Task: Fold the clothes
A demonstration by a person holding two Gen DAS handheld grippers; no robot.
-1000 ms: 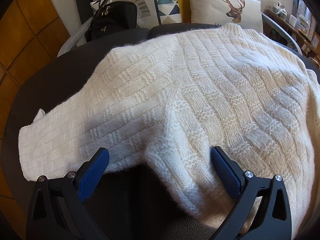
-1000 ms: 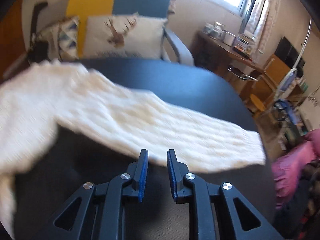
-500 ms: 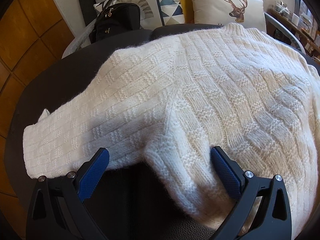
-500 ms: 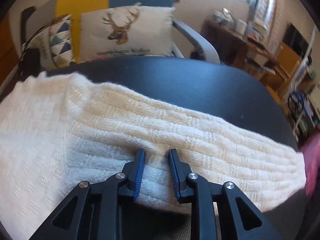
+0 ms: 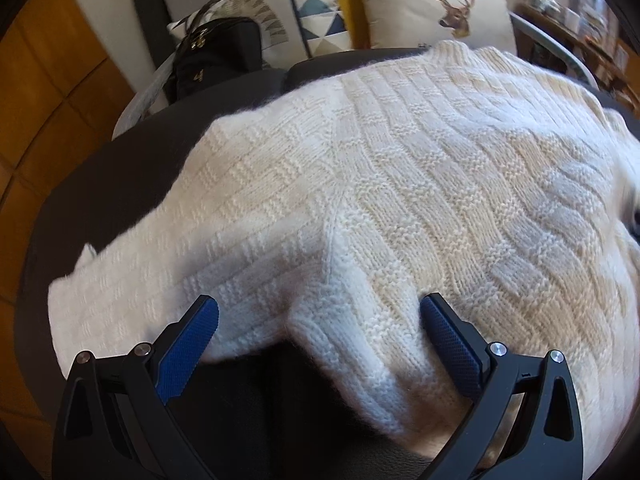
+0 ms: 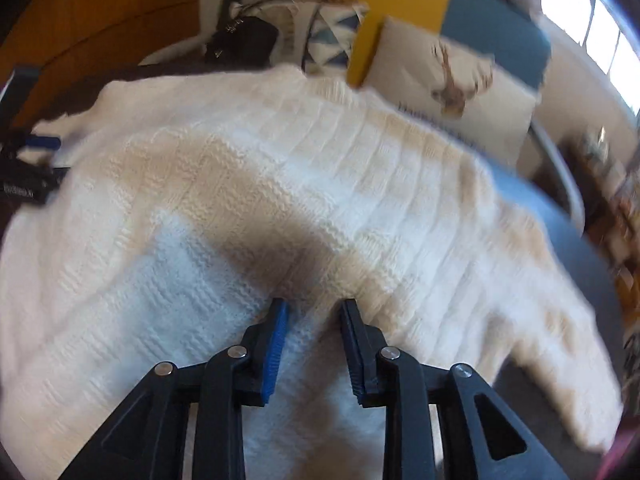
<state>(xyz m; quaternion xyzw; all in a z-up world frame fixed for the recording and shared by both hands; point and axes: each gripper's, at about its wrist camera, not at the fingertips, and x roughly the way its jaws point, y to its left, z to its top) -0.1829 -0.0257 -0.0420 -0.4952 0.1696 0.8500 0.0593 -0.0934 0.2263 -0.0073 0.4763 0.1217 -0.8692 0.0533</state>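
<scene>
Spreading across most of a dark round table (image 5: 100, 184), a cream knitted sweater (image 5: 420, 200), basket-weave pattern up, collar toward the far edge, one sleeve (image 5: 132, 292) running out flat to the left in the left wrist view. Lifted and bunched on the opposite side, blurred in the right wrist view, a fold of the knit rising from the right gripper (image 6: 314, 312), jaws drawn close and pinching that sweater fabric between the blue pads (image 6: 276, 344). Parked low at the near hem, the left gripper (image 5: 320, 316), jaws spread wide, the underarm corner of the garment lying between them, right pad against the knit, gripping nothing. Beyond the table, a sofa with a deer-print cushion (image 5: 436, 8), a triangle-print cushion (image 5: 316, 8) and a black handbag (image 5: 216, 56). Off to the left, orange wood panelling (image 5: 44, 92).
</scene>
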